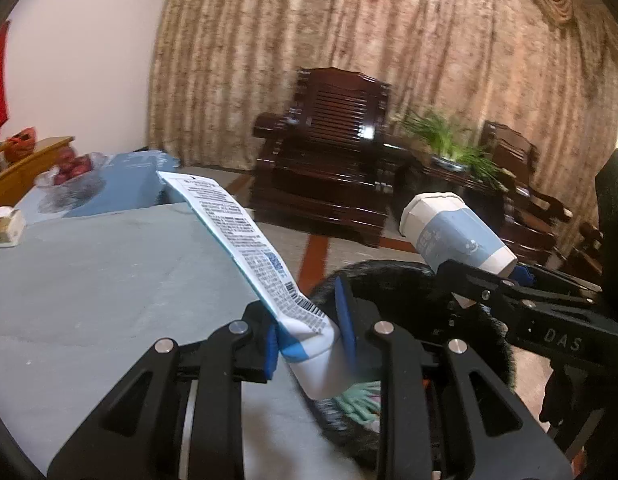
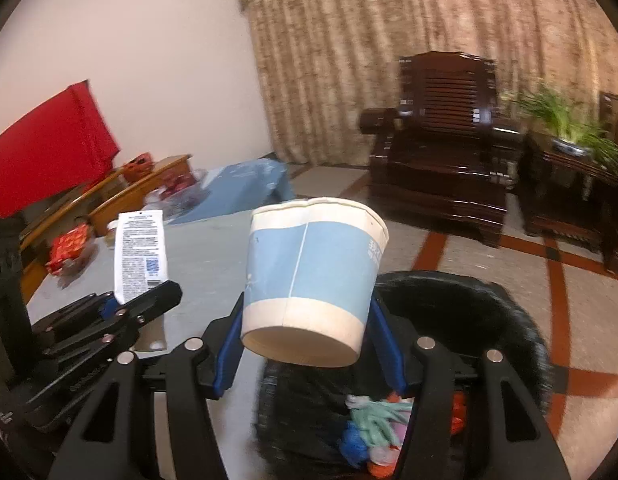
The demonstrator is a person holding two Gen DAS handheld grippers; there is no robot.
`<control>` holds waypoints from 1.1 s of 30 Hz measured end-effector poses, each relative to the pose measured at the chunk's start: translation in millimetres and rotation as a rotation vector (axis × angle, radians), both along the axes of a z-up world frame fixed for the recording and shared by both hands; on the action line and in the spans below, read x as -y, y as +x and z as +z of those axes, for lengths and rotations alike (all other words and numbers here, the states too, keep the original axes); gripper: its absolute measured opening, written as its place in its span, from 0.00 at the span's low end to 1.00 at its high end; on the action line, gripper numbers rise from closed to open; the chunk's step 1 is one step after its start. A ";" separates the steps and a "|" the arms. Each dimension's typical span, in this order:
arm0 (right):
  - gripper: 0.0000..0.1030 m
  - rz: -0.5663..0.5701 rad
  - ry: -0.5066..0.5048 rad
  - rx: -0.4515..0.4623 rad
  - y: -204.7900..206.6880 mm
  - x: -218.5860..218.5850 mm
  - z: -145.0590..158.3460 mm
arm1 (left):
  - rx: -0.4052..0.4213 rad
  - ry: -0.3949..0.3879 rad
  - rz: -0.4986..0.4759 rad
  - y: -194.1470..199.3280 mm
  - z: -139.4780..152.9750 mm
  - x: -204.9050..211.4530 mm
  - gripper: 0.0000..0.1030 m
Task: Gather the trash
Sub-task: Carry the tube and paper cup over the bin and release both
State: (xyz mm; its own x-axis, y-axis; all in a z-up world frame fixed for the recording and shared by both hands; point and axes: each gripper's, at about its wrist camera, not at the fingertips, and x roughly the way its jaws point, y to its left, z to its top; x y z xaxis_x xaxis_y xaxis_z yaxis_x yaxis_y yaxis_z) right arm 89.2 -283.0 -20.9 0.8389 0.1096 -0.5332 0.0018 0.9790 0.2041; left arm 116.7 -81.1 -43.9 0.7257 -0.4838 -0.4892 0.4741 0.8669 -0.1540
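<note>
My left gripper is shut on a white and blue squeeze tube, held by its cap end near the table's right edge; the tube also shows in the right wrist view. My right gripper is shut on a blue and white paper cup, held upright above a black trash bin. The cup and the bin also show in the left wrist view. The bin holds mint green and other coloured scraps.
A grey-topped table lies to the left, with a small jar, a glass bowl of red fruit and a red packet. Dark wooden armchairs and a potted plant stand by the curtain.
</note>
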 end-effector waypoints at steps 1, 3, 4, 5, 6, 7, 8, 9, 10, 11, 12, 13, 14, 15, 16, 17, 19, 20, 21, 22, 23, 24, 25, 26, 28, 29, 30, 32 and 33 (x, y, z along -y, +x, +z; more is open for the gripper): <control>0.55 -0.020 -0.003 0.000 -3.7 8.4 -1.2 | 0.000 0.001 -0.014 -1.0 -1.4 6.4 0.23; 0.55 -0.050 -0.010 -0.006 -7.8 22.4 -4.7 | -0.005 0.003 -0.048 -1.3 -5.5 21.4 0.23; 0.55 -0.060 -0.011 -0.011 -9.9 25.7 -6.4 | -0.009 0.005 -0.061 -1.5 -8.3 27.3 0.23; 0.55 -0.071 -0.013 -0.017 -12.6 32.3 -9.1 | -0.014 0.007 -0.075 -1.2 -10.7 34.0 0.23; 0.55 -0.086 -0.017 -0.026 -14.3 39.1 -13.1 | -0.017 0.008 -0.090 -0.3 -13.0 41.2 0.23; 0.55 -0.094 -0.020 -0.033 -14.8 41.7 -15.8 | -0.018 0.012 -0.100 1.6 -14.8 45.8 0.23; 0.55 -0.104 -0.022 -0.041 -16.7 48.1 -19.6 | -0.019 0.017 -0.113 2.2 -17.8 52.4 0.23; 0.55 -0.117 -0.023 -0.051 -17.7 53.9 -24.3 | -0.022 0.019 -0.124 3.0 -20.9 57.9 0.23; 0.55 -0.124 -0.022 -0.058 -17.1 57.8 -26.9 | -0.023 0.019 -0.131 3.6 -22.8 61.6 0.23; 0.55 -0.133 -0.022 -0.066 -16.7 62.5 -30.5 | -0.023 0.021 -0.137 7.0 -24.6 64.8 0.23; 0.55 -0.143 -0.024 -0.073 -16.4 67.3 -34.0 | -0.026 0.024 -0.147 8.3 -28.9 70.6 0.23; 0.55 -0.148 -0.025 -0.077 -17.6 69.8 -35.8 | -0.028 0.024 -0.152 9.1 -31.2 75.3 0.23; 0.55 -0.154 -0.028 -0.082 -17.3 72.5 -38.2 | -0.030 0.026 -0.160 10.5 -34.9 80.8 0.23; 0.55 -0.160 -0.031 -0.089 -16.3 75.9 -41.8 | -0.034 0.031 -0.167 11.9 -38.6 85.5 0.23; 0.55 -0.163 -0.033 -0.093 -17.5 76.5 -44.5 | -0.037 0.034 -0.173 13.1 -41.6 87.5 0.23; 0.55 -0.168 -0.034 -0.098 -17.9 78.1 -47.2 | -0.040 0.037 -0.180 14.2 -45.0 90.5 0.23; 0.55 -0.178 -0.039 -0.109 -15.9 82.7 -53.1 | -0.049 0.047 -0.195 18.5 -51.7 98.9 0.23; 0.55 -0.183 -0.041 -0.115 -15.3 84.5 -56.4 | -0.057 0.051 -0.202 20.2 -56.3 103.6 0.23; 0.55 -0.186 -0.040 -0.120 -14.3 86.7 -58.8 | -0.063 0.055 -0.207 21.8 -60.1 106.8 0.23; 0.55 -0.189 -0.037 -0.128 -11.5 89.5 -61.0 | -0.069 0.059 -0.210 23.5 -62.3 109.7 0.23; 0.55 -0.192 -0.036 -0.133 -10.4 91.5 -63.8 | -0.075 0.064 -0.214 25.3 -66.2 112.3 0.23; 0.56 -0.194 -0.036 -0.138 -9.5 92.9 -66.2 | -0.082 0.066 -0.219 26.7 -69.7 114.6 0.23; 0.56 -0.196 -0.037 -0.142 -7.6 94.9 -68.0 | -0.087 0.068 -0.221 29.1 -71.0 117.6 0.23; 0.56 -0.198 -0.036 -0.146 -6.3 96.4 -70.5 | -0.093 0.071 -0.224 31.0 -74.4 119.7 0.24; 0.58 -0.202 -0.037 -0.154 -4.3 98.9 -75.9 | -0.114 0.072 -0.239 36.0 -78.5 125.3 0.24; 0.60 -0.203 -0.041 -0.157 -3.8 99.9 -78.8 | -0.125 0.075 -0.245 37.5 -81.3 126.6 0.25; 0.61 -0.208 -0.051 -0.165 -2.0 101.0 -81.9 | -0.134 0.074 -0.249 39.0 -83.4 126.8 0.26; 0.69 -0.221 -0.064 -0.179 1.1 101.4 -84.7 | -0.149 0.053 -0.263 42.2 -83.2 122.9 0.61; 0.78 -0.233 -0.071 -0.182 0.3 102.6 -86.8 | -0.148 0.046 -0.260 42.8 -83.2 119.2 0.68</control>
